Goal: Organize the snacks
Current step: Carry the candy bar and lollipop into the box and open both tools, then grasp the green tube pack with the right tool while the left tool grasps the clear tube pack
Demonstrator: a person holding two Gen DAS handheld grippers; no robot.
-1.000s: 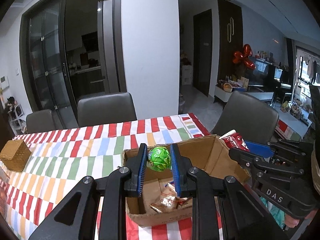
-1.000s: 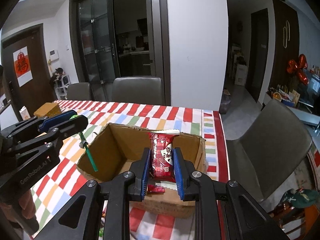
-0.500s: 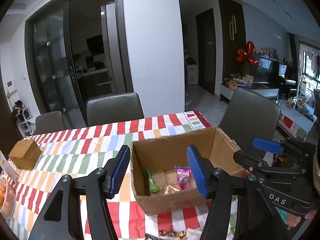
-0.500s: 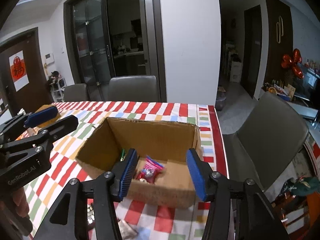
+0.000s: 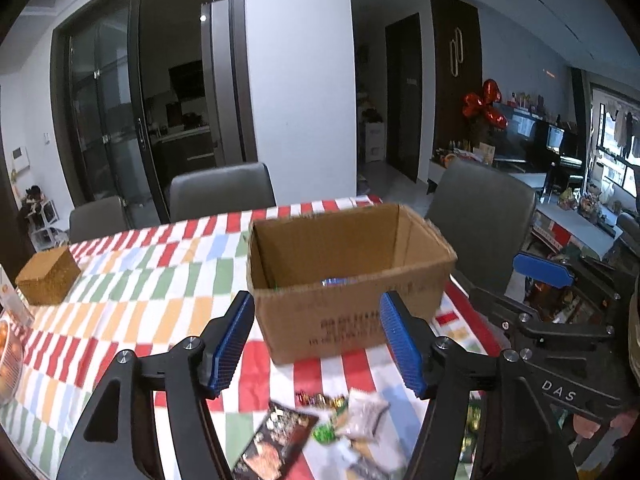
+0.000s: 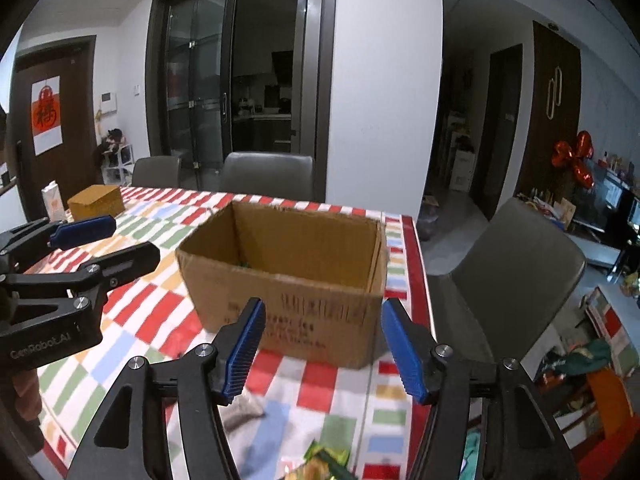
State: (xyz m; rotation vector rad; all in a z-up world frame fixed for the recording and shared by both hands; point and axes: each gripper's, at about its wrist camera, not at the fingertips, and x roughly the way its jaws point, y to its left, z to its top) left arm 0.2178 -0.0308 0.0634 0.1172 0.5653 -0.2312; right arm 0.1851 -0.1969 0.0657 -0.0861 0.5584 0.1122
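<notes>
**Both tongs spread and empty before the carton**

The open brown cardboard box stands on the table with its red, green, blue and orange checked cloth, close to the right-hand edge. The left gripper, black with blue ribbed pads, hangs just short of the box's near wall, its jaws opening with nothing between them. The right gripper is likewise opening and empty, facing the printed front of the same box.

Loose snack packets lie in a blurred heap on the cloth below the left gripper: a dark printed pouch, a green wrapper, a pale bag. A green-and-gold wrapper shows under the right one.

A small tan woven box sits well apart at the table's far left. Grey padded chairs stand behind the table, another grey chair at its right side
</notes>
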